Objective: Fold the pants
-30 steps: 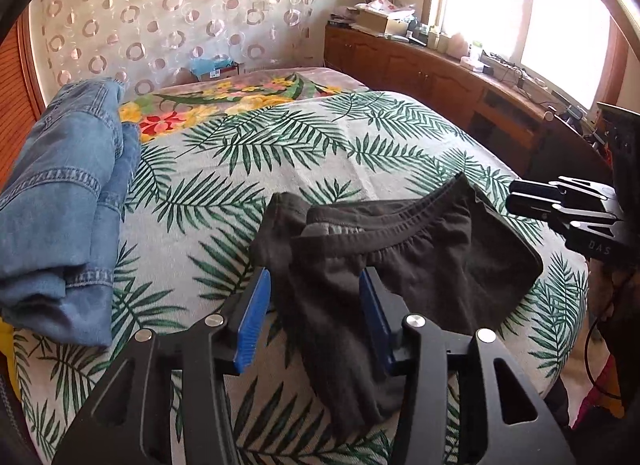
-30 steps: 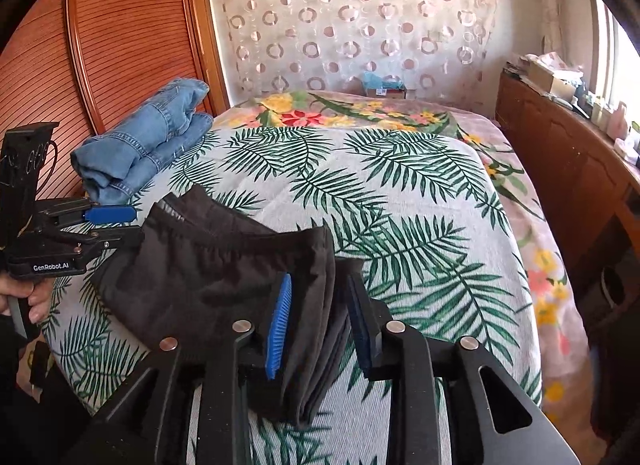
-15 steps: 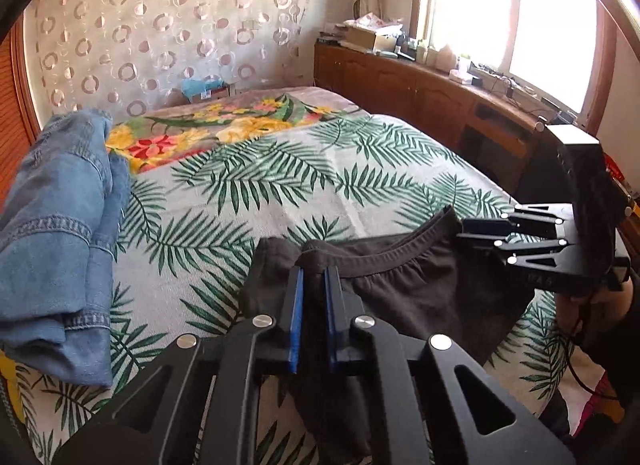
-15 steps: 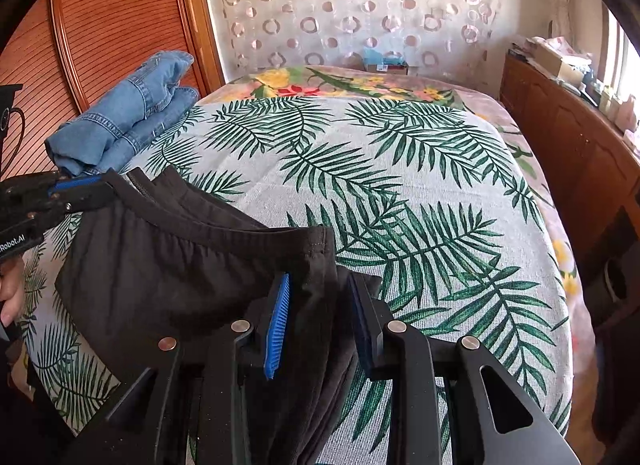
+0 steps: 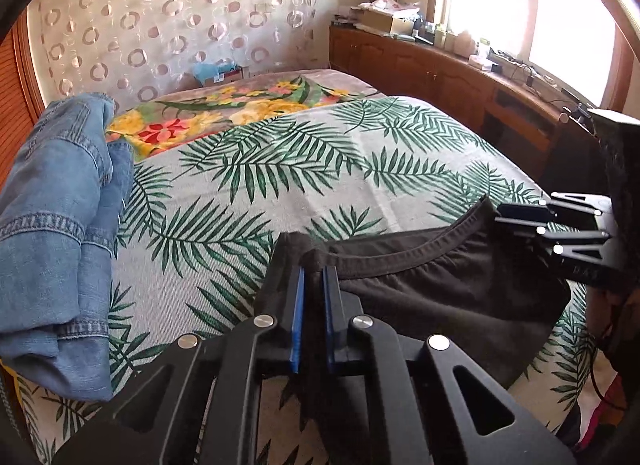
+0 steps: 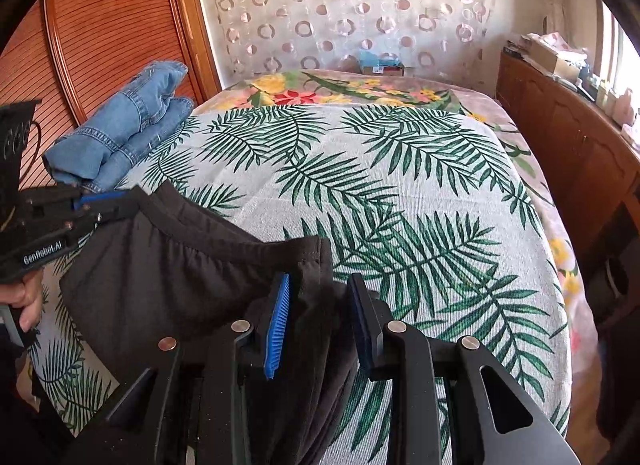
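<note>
Black pants [image 5: 440,289] are held at the near bed [image 5: 320,169] edge, waistband running L–R between grippers. L gripper [image 5: 312,273] is clamped on one waistband corner; R gripper [image 6: 320,297] jaws are spread w/ fabric between, not pinched.

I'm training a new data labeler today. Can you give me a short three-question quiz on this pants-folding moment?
1. True or false: the left gripper has its jaws shut on the waistband of the black pants.
2. Multiple choice: the folded jeans lie (A) on the wooden cabinet, (B) on the bed near the wooden closet door, (C) under the black pants.
3. Fill in: the right gripper has its jaws ____, with pants fabric between them.

Key: 1 true; 2 B; 3 open.
</note>
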`<state>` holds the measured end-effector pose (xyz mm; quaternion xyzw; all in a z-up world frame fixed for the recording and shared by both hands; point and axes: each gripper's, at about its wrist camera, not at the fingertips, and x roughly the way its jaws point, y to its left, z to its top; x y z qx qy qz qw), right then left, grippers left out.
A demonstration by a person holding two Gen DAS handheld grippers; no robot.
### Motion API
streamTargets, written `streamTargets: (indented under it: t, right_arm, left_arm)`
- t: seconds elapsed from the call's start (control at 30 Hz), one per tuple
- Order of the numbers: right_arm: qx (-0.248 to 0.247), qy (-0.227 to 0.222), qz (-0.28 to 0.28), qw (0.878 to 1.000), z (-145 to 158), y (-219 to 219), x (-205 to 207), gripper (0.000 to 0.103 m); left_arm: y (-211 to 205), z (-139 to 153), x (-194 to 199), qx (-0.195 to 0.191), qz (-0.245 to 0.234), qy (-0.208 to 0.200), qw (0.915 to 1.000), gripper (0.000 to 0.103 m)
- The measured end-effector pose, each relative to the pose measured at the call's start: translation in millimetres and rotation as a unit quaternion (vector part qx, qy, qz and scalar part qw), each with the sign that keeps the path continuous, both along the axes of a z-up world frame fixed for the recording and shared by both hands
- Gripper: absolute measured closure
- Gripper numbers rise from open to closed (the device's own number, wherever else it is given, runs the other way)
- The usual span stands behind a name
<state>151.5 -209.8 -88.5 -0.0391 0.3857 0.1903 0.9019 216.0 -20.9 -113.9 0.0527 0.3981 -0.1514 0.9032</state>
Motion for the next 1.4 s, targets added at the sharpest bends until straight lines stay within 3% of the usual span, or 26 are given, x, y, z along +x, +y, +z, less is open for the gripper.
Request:
streamTargets:
  t: [0.1, 0.13, 0.17, 0.27, 0.43, 0.83, 0.93, 1.0, 1.03, 1.07, 1.27, 1.4]
  right_arm:
    - [0.006, 0.003, 0.0, 1.0, 1, 2, 6, 0.073]
    - [0.006, 0.003, 0.001, 1.0, 1, 3, 7, 0.081]
    - [0.008, 0.001, 0.004, 1.0, 2, 3, 8, 0.096]
    - [0.005, -0.016, -0.015, 1.0, 6, 1, 8, 0.096]
    - [0.005, -0.006, -0.017, 1.0, 4, 1, 10, 0.096]
    - [0.005, -0.018, -0.013, 1.0, 15, -8, -15, 0.095]
    - [0.004, -0.018, -0.012, 1.0, 15, -10, -20, 0.095]
    - [0.007, -0.017, -0.014, 1.0, 15, -10, -22, 0.089]
    - [0.007, -0.018, -0.015, 1.0, 14, -11, -23, 0.082]
    - [0.004, -0.018, -0.018, 1.0, 14, -11, -24, 0.074]
    - [0.001, -0.014, -0.021, 1.0, 12, -14, -26, 0.065]
    - [0.002, -0.007, -0.018, 1.0, 11, -14, -26, 0.062]
  left_arm:
    - [1, -2, -1, 0.0, 0.003, 0.003, 1.0, 0.093]
    - [1, -2, -1, 0.0, 0.003, 0.004, 1.0, 0.093]
    - [2, -2, -2, -0.002, 0.003, 0.004, 1.0, 0.093]
    - [2, -2, -4, -0.005, 0.0, 0.006, 1.0, 0.092]
    - [1, -1, -4, -0.005, 0.006, 0.013, 0.9999, 0.09]
    - [3, 4, -9, -0.004, 0.019, 0.008, 0.9998, 0.067]
    - [3, 3, -8, -0.002, 0.019, 0.009, 0.9998, 0.066]
    - [3, 0, -7, 0.0, 0.021, 0.012, 0.9997, 0.065]
    - [3, 0, -7, 0.0, 0.021, 0.013, 0.9997, 0.065]
    - [4, -1, -7, 0.0, 0.021, 0.014, 0.9997, 0.057]
    - [6, -3, -5, -0.009, 0.023, 0.016, 0.9995, 0.026]
    - [7, -8, -1, -0.014, 0.026, 0.025, 0.9993, 0.026]
